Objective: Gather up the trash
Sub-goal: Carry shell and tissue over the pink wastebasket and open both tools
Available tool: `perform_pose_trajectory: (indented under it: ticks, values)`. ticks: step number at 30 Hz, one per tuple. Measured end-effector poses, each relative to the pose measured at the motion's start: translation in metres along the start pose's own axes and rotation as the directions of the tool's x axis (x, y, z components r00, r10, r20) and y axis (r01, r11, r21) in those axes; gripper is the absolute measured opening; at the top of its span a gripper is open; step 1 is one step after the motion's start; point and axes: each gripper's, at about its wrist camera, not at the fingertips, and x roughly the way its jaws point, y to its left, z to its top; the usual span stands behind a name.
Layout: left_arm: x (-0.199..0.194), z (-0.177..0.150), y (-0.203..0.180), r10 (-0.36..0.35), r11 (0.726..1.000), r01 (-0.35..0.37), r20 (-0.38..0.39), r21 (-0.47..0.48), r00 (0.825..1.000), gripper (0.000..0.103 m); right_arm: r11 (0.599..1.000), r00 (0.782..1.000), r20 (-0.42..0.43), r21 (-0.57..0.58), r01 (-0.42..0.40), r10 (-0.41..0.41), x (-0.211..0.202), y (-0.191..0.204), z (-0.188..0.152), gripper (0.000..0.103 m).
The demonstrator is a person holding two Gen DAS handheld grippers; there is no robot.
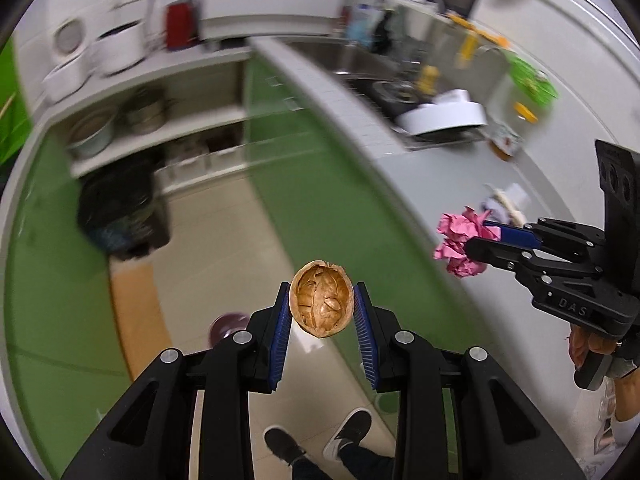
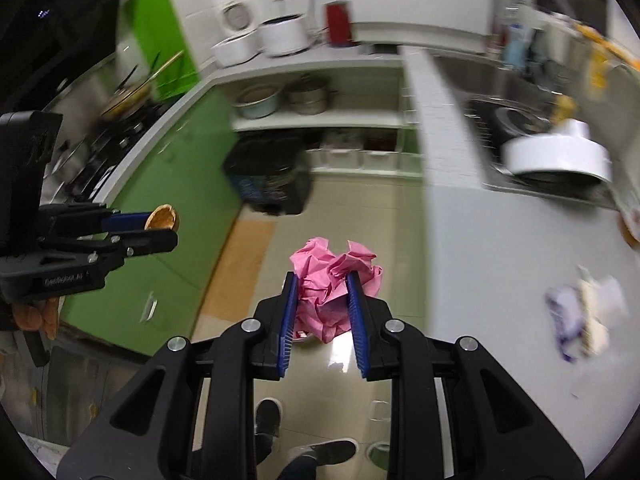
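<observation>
The left claw [image 1: 321, 312] is clamped on a walnut half-shell [image 1: 321, 305] between its pads, hollow facing the camera, long axis running along the fingers. It looks light, rigid and brittle. The right claw [image 2: 323, 305] pinches a soft crumpled pink paper [image 2: 334, 286], held mid-wad.

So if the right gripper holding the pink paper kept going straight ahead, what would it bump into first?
Probably the black trash bag on the floor ahead. The right gripper, shut on the crumpled pink paper, points over open floor towards it. The picture is blurred and depth is unclear, so it might meet the floor first.
</observation>
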Motion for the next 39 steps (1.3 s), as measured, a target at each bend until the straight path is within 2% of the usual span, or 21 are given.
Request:
perform_pose_trajectory:
  ticks: [4, 8, 14, 18, 19, 20, 21, 22, 28, 39]
  values:
    - [0.010, -0.014, 0.050, 0.027, 0.998, -0.028, -0.019, -0.063, 0.999, 0.031, 0.999, 0.999, -0.034, -0.040, -0.033, 0.032, 0.049, 0.038, 0.014, 0.024]
    - [0.056, -0.034, 0.097, 0.031, 0.995, -0.035, -0.039, -0.096, 0.999, 0.031, 0.996, 0.996, -0.077, -0.071, -0.045, 0.040, 0.125, 0.050, 0.006, 0.024]
    - [0.198, -0.095, 0.177, 0.009, 0.985, -0.020, -0.066, -0.169, 0.998, 0.031, 0.996, 0.990, -0.139, -0.084, -0.039, 0.028, 0.267, 0.037, -0.050, 0.024]
    - [0.274, -0.129, 0.214, -0.001, 0.979, -0.011, -0.061, -0.204, 0.998, 0.031, 0.994, 0.986, -0.165, -0.098, -0.045, 0.028, 0.332, 0.031, -0.084, 0.024]
    - [0.288, -0.136, 0.223, -0.004, 0.977, -0.009, -0.060, -0.215, 0.998, 0.039, 0.994, 0.984, -0.175, -0.100, -0.049, 0.031, 0.350, 0.029, -0.093, 0.024]
    - [0.299, -0.142, 0.228, 0.001, 0.976, -0.014, -0.062, -0.219, 0.998, 0.051, 0.993, 0.983, -0.181, -0.103, -0.051, 0.032, 0.361, 0.028, -0.098, 0.024]
    - [0.312, -0.148, 0.234, 0.010, 0.974, -0.023, -0.057, -0.224, 0.998, 0.081, 0.993, 0.982, -0.185, -0.105, -0.053, 0.033, 0.370, 0.028, -0.102, 0.024]
    - [0.320, -0.153, 0.241, 0.016, 0.971, -0.025, -0.042, -0.236, 0.999, 0.097, 0.992, 0.981, -0.191, -0.110, -0.056, 0.035, 0.381, 0.028, -0.107, 0.025]
    - [0.341, -0.168, 0.265, 0.048, 0.959, -0.062, -0.054, -0.277, 0.997, 0.097, 0.988, 0.973, -0.226, -0.131, -0.087, 0.056, 0.425, 0.035, -0.122, 0.025]
    - [0.312, -0.183, 0.305, 0.102, 0.927, -0.105, -0.028, -0.360, 0.994, 0.097, 0.971, 0.946, -0.301, -0.162, -0.174, 0.119, 0.494, 0.063, -0.121, 0.025]
